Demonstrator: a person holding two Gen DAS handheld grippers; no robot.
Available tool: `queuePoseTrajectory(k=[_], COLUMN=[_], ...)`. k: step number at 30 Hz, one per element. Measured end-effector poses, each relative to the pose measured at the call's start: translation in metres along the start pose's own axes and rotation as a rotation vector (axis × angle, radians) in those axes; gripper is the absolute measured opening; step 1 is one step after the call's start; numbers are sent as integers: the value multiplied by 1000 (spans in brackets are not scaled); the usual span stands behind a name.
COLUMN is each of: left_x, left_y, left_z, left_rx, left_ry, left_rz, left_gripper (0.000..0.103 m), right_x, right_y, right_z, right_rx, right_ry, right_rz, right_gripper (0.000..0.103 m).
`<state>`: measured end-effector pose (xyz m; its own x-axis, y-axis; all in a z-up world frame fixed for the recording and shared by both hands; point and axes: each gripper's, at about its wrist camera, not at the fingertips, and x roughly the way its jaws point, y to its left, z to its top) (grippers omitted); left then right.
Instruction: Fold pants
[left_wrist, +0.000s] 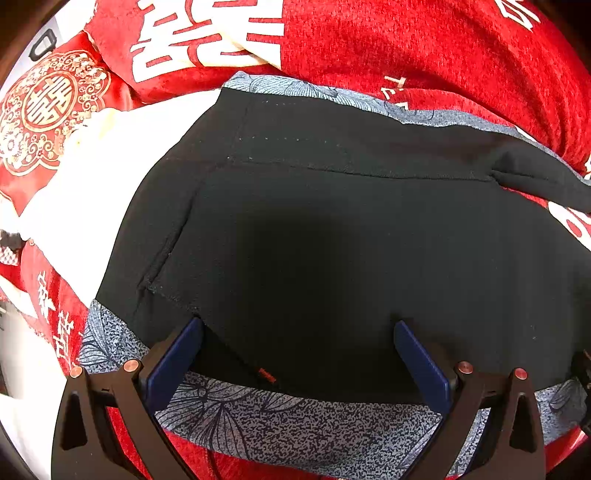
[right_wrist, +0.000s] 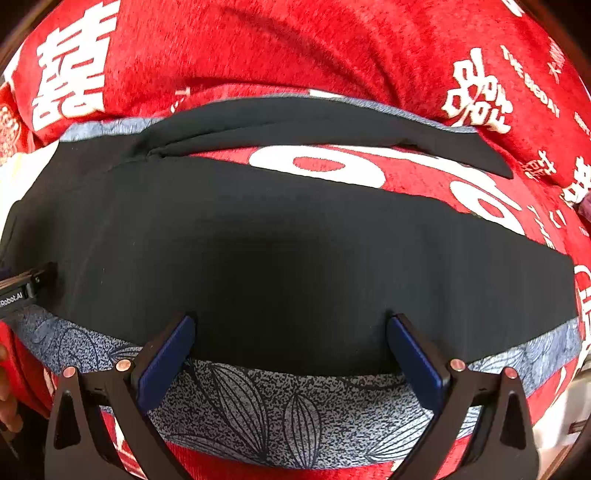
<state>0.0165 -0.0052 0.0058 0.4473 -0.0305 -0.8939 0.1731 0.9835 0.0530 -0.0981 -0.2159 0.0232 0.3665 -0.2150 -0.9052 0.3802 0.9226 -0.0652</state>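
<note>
The pants (left_wrist: 332, 240), judged soft and limp, are best gripped at the 6 o'clock hem; left gripper (left_wrist: 298, 360) and right gripper (right_wrist: 291, 354) are held released.

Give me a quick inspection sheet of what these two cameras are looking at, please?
Surface: red blanket with white characters, a blue-grey leaf-print cloth spread over it.
Job's things: black pants lying on the cloth, legs spread apart with red showing between them in the right view.
Clutter: white fabric and a red-and-gold patterned item to the left.
Grippers: left gripper and right gripper both open, blue fingers at the pants' near edge, holding nothing.
Cables: nothing seen.
Surroundings: hidden; the bedding fills both views.
</note>
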Motion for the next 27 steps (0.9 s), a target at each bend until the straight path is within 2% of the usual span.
queuePoseTrajectory(k=[3,5,9,14,17,22,27], left_x=[-3,-7,-25,-43,-44,-31,-20], left_y=[4,7,7,8,10,5,-2], left_z=[3,6,15,27,36,51,69], left_rx=[-11,-21,-3,12,11,19,32], left_ry=[16,27,-11,-47,-40,-1,6], left_rz=[-15,-32,-43,-78,-92,-103,-98], left_gripper=[103,103,103,103,103,103,103], right_x=[-5,-19,-44,-54,-54,-46,-35], right_y=[6,15,27,48,62,62,62], right_z=[7,10,20,38,48,63,79], right_rx=[-43,-99,-133,-172,-199,-221,-255], right_ry=[15,-42,-96,-105,-109,-100,-73], right_rz=[-29,-52,67,103,103,150,246], right_gripper=[103,103,103,103,103,103,103])
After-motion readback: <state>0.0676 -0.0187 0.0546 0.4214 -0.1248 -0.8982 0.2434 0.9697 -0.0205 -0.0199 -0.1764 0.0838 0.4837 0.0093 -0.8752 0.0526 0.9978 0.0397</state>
